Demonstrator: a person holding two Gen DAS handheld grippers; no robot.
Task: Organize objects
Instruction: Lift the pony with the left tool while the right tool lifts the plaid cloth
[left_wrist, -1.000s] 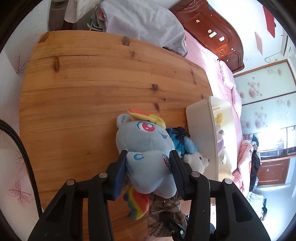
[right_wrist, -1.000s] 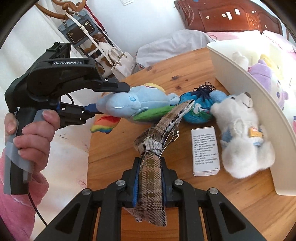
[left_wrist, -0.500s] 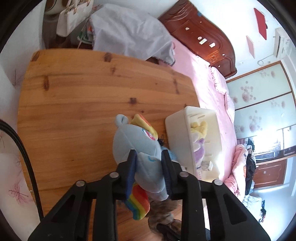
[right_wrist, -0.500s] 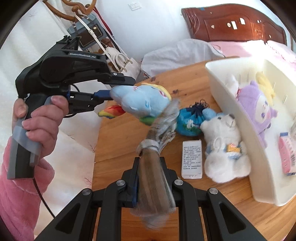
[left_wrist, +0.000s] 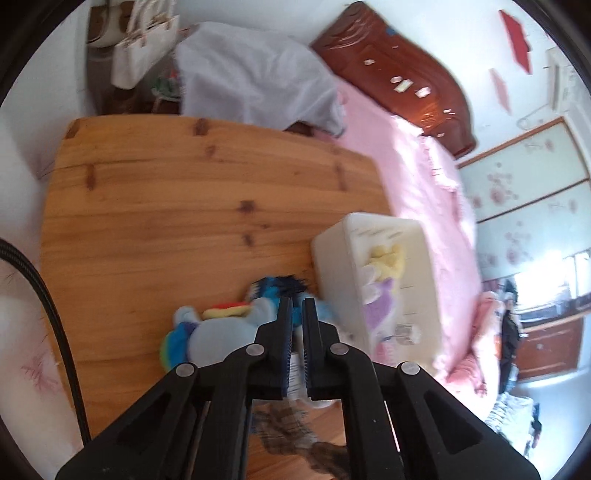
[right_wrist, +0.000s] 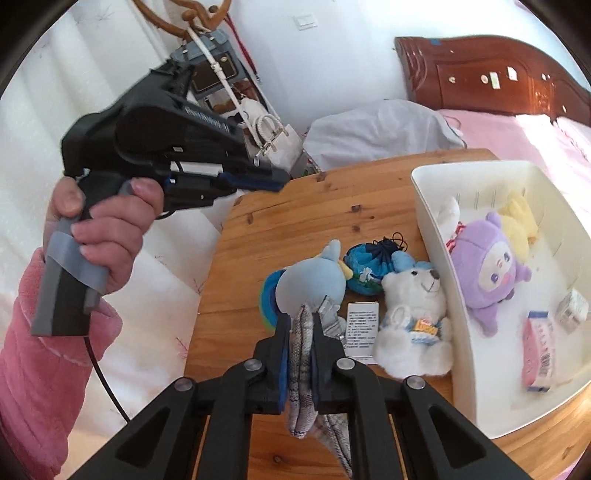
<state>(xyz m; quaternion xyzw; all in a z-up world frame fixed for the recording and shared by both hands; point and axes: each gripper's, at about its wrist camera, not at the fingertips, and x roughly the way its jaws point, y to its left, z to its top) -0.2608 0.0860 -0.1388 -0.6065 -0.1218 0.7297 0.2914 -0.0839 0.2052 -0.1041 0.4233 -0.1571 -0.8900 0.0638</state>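
The blue pony plush (right_wrist: 310, 284) with a rainbow tail lies loose on the wooden table (left_wrist: 166, 221), also in the left wrist view (left_wrist: 218, 332). My left gripper (left_wrist: 294, 306) is shut and empty, raised above the table; it shows in the right wrist view (right_wrist: 273, 182). My right gripper (right_wrist: 300, 321) is shut on a plaid cloth (right_wrist: 301, 373) that hangs from it. A white bin (right_wrist: 443, 236) at the right holds a purple plush (right_wrist: 487, 262), a yellow plush (right_wrist: 517, 218) and a pink packet (right_wrist: 539, 354).
On the table next to the bin lie a white bear (right_wrist: 413, 317), a blue drawstring pouch (right_wrist: 369, 262) and a small white box (right_wrist: 360, 332). A pink bed (left_wrist: 417, 177) lies beyond the table's right edge. Bags (right_wrist: 273, 140) hang at the back left.
My left gripper let go of the blue pony, which dropped onto the table, then closed empty and rose. My right gripper lifted higher with the plaid cloth.
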